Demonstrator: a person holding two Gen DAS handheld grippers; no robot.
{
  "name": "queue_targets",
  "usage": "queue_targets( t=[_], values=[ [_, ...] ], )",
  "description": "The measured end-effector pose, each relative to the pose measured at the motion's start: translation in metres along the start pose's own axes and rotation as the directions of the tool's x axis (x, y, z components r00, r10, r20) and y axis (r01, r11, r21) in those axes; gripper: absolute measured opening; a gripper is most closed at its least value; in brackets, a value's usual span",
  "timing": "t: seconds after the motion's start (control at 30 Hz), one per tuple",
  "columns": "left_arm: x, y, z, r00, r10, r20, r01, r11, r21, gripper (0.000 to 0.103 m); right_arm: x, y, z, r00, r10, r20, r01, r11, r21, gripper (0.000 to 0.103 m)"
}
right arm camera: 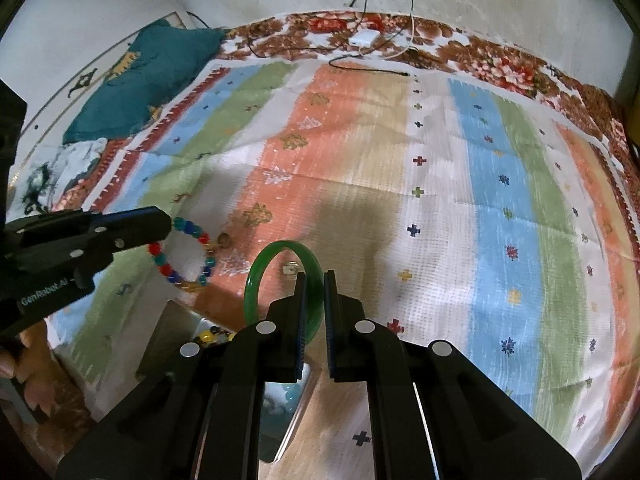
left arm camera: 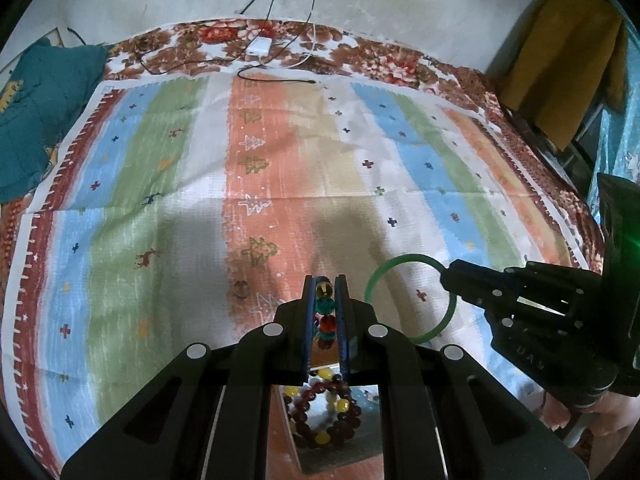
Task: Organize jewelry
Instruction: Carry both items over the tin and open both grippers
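A bed [left arm camera: 400, 60] is covered by a floral sheet, over which a striped cloth [left arm camera: 280, 168] is spread. A white adapter [left arm camera: 259, 46] with cables lies at the far edge; a teal pillow [left arm camera: 44, 108] occupies the far left corner.

The light on my striped woven mat [left arm camera: 304, 168] is soft and fairly dim, with a slight green-grey cast. Two broad, fuzzy-edged shadows lie across it ahead of my black left gripper [left arm camera: 325, 286] and my black right gripper [right arm camera: 314, 280], so the light falls from behind and above me. A bright green glare spot burns on the dark housing at the right edge of the left wrist view. Both fisheye views bend the mat's straight stripes outward and fade to black corners. The right side of the right wrist view is smeared, its small cross patterns streaked. My own black linkages, nearest the lens, look soft.
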State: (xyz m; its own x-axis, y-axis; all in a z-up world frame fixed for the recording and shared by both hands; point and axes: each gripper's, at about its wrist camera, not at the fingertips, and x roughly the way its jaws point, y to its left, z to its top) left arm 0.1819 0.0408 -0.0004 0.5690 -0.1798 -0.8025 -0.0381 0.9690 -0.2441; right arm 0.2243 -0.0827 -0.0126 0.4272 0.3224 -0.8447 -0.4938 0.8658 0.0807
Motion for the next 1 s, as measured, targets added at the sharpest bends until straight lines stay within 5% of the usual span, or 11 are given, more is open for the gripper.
queue_targets(
  t=[1.0],
  values=[
    [-0.034, -0.012, -0.05, 0.999, -0.037, 0.022, 0.037, 0.999, -0.006, 0.009, -0.036, 0.024, -0.048, 0.999, 0.045, 0.015, -0.044, 0.998, -0.046, 0.009]
  ],
)
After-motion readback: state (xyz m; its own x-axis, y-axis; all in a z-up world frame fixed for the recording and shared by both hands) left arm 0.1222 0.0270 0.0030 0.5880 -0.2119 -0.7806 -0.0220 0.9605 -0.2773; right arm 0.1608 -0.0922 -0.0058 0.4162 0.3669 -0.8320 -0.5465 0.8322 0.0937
